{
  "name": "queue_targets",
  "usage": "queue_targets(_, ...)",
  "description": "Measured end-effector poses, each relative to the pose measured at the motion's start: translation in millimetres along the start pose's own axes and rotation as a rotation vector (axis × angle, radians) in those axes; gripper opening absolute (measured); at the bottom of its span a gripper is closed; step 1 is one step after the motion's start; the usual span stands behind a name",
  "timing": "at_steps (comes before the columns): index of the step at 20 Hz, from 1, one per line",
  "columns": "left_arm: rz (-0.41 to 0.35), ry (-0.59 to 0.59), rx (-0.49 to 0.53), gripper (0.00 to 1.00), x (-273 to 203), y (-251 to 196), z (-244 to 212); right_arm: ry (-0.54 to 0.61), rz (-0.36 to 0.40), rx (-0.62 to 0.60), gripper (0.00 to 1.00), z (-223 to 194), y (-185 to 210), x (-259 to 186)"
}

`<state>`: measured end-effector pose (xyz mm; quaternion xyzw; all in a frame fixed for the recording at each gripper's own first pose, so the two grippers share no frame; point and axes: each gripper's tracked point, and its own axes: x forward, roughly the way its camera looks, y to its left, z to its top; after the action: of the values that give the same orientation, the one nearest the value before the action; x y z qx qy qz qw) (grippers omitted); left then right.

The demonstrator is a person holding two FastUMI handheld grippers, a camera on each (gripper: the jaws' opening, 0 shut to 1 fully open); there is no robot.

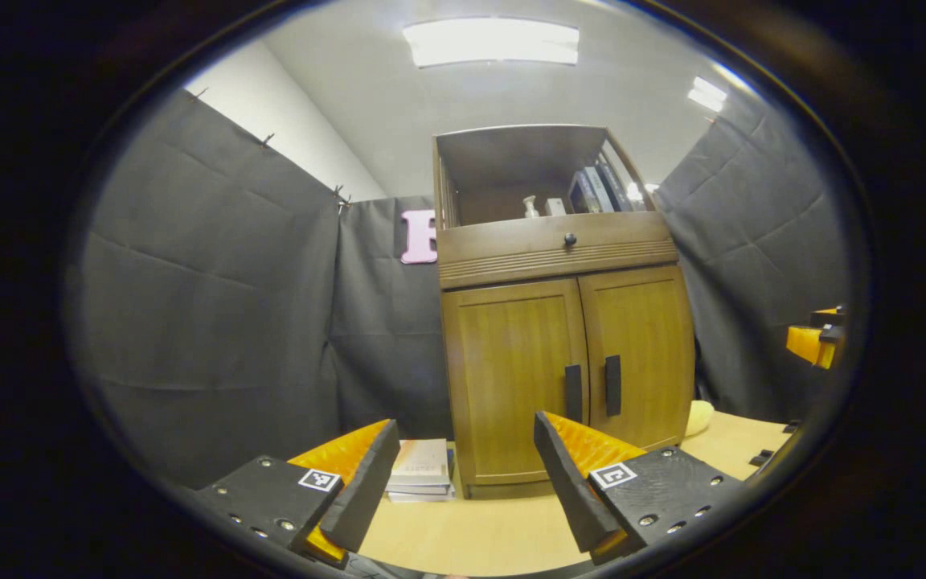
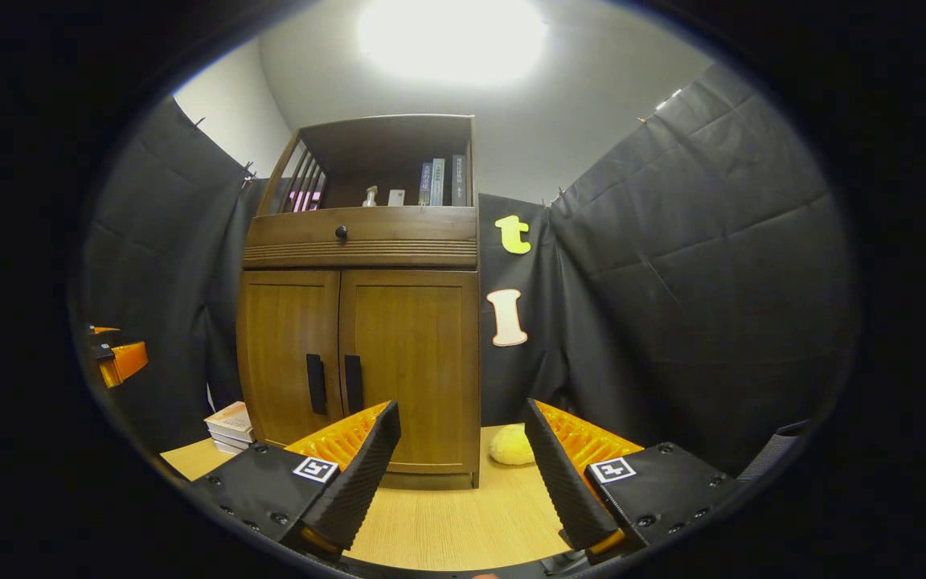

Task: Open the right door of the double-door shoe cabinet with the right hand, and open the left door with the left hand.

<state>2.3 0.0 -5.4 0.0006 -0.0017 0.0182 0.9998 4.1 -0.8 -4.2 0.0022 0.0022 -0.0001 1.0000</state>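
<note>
A brown wooden shoe cabinet (image 1: 559, 362) (image 2: 358, 354) stands on the light wooden table, both doors closed. Two dark vertical handles meet at the middle: the left door's handle (image 1: 573, 392) (image 2: 316, 383) and the right door's handle (image 1: 612, 385) (image 2: 353, 383). My left gripper (image 1: 467, 474) is open, well short of the cabinet, with nothing between its fingers. My right gripper (image 2: 463, 470) is open too, held back from the cabinet and to the right of the doors. The right gripper also shows at the right edge of the left gripper view (image 1: 815, 342), the left gripper at the left edge of the right gripper view (image 2: 116, 355).
A drawer with a round knob (image 1: 569, 239) (image 2: 341, 232) sits above the doors, and an open shelf above it holds books and small bottles. A stack of books (image 1: 421, 470) (image 2: 230, 426) lies left of the cabinet. A yellow soft thing (image 2: 511, 445) (image 1: 700, 418) lies at its right.
</note>
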Motion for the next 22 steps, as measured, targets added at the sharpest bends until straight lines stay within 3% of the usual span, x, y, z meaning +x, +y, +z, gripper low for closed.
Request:
queue_targets(6,0.020,0.001,0.003,0.99,3,0,-1,0.011,0.019,0.004,0.98,-6,9,10)
queue_targets(12,0.051,-0.006,0.001,0.96,3,5,0,0.015,0.025,-0.004,0.98,-8,19,32)
queue_targets(22,0.114,-0.009,0.012,0.99,-1,18,8,-0.007,0.093,-0.005,0.98,-11,63,99)
